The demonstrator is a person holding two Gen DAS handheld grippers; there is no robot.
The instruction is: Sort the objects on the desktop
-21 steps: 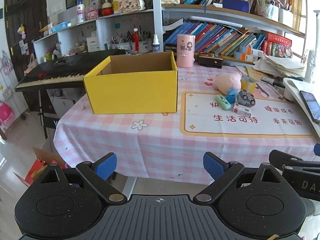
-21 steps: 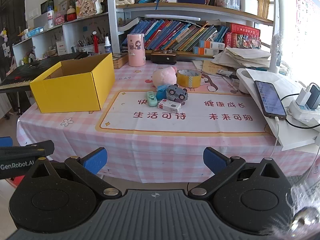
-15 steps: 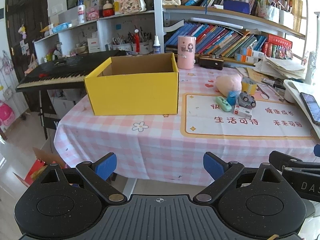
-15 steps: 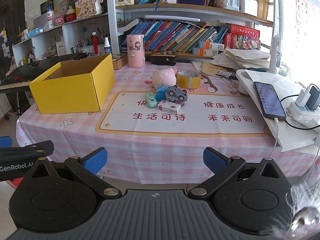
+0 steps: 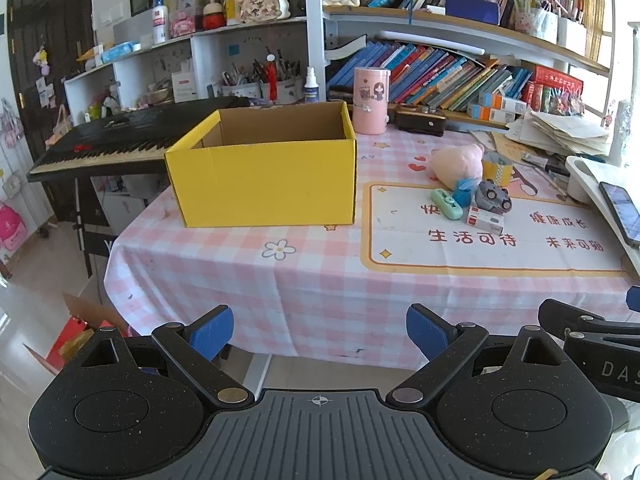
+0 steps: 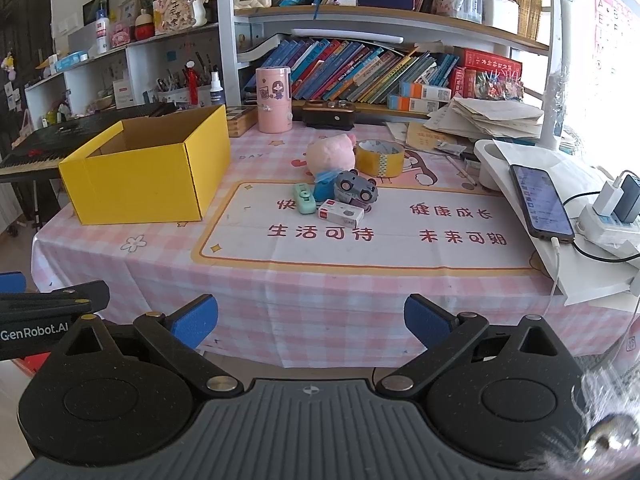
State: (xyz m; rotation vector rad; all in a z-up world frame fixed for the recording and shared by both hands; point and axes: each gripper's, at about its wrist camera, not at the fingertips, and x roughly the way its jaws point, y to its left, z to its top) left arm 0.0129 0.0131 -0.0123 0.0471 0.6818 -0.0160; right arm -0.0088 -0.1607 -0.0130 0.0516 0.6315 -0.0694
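Since the earlier frames the view of the table has drifted only slightly, and nothing on the pink checked tablecloth point(image 6: 320, 300) has shifted; both grippers hang short of the table's near edge. The left gripper point(image 5: 318, 332) has its blue-padded jaws spread wide with nothing between them, and the right gripper point(image 6: 310, 320) is likewise spread and empty. Sorting looks not yet begun: the open yellow cardboard box point(image 6: 148, 168) at the table's left end shows only bare brown inside as far as its walls allow a look, while the small items sit clustered mid-table on the white printed mat point(image 6: 360, 236): a pink plush pig point(image 6: 332, 154), a roll of yellow tape point(image 6: 380, 158), a mint-green oblong gadget point(image 6: 304, 199), a grey toy car point(image 6: 356, 190) and a small white-and-red carton point(image 6: 340, 213), touching or just beside one another. All remain to be moved, so it seems. The near half of the mat is open for approach; the right edge is crowded by a black phone point(image 6: 540, 204) on a white stand with cables
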